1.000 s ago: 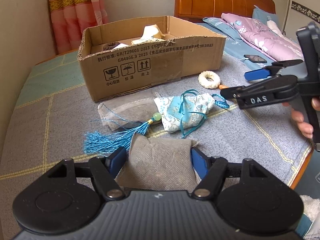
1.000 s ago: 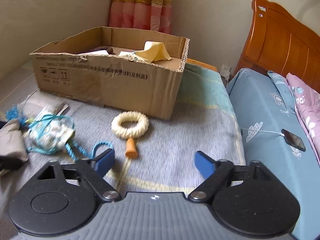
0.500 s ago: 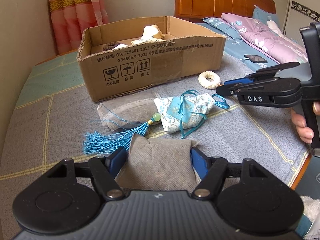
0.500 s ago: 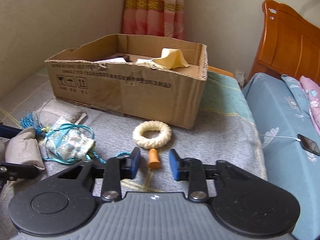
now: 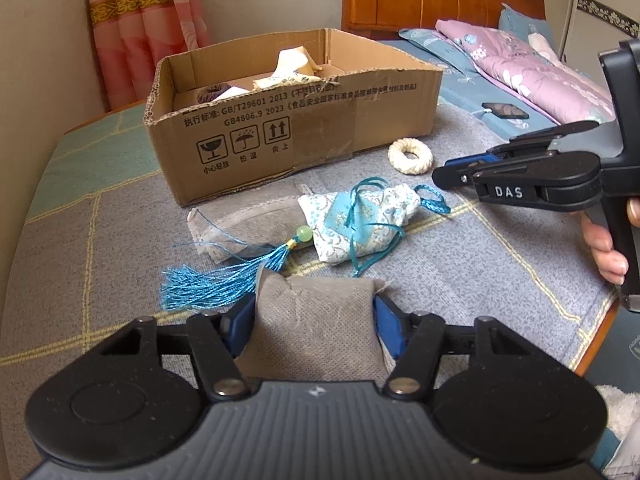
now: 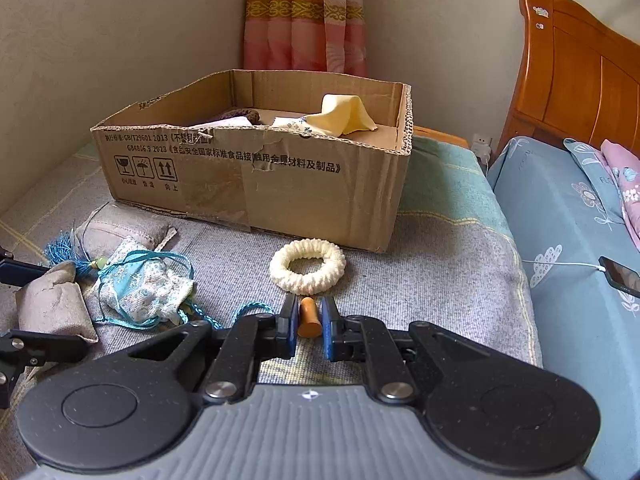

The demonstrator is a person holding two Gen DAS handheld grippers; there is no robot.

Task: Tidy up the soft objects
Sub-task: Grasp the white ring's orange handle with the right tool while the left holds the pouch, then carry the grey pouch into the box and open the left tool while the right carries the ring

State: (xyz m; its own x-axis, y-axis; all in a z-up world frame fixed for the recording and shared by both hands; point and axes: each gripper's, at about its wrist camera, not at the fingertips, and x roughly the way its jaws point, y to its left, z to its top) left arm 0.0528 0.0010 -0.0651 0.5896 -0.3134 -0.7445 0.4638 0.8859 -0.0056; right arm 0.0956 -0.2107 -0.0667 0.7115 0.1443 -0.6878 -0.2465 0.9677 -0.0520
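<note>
Grey pouch [image 5: 316,320] sits clamped in left fingers [image 5: 242,326]; right fingers [image 6: 329,322] level, pinching orange peg [image 6: 309,317].

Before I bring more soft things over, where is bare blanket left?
Bare blanket lies right of the ring, up to the blue bedsheet. Also left of the box, toward the wall. Crowded: the strip before the box, with pouch, tassel, grey sachets.

1. The grey pouch [image 5: 316,320], low in the frame's centre, has its near end hidden behind the left gripper [image 5: 316,320] body.
2. The phone [image 6: 622,273] is cut by the right edge.
3. The cardboard box [image 6: 256,184] front wall hides most of its contents.
</note>
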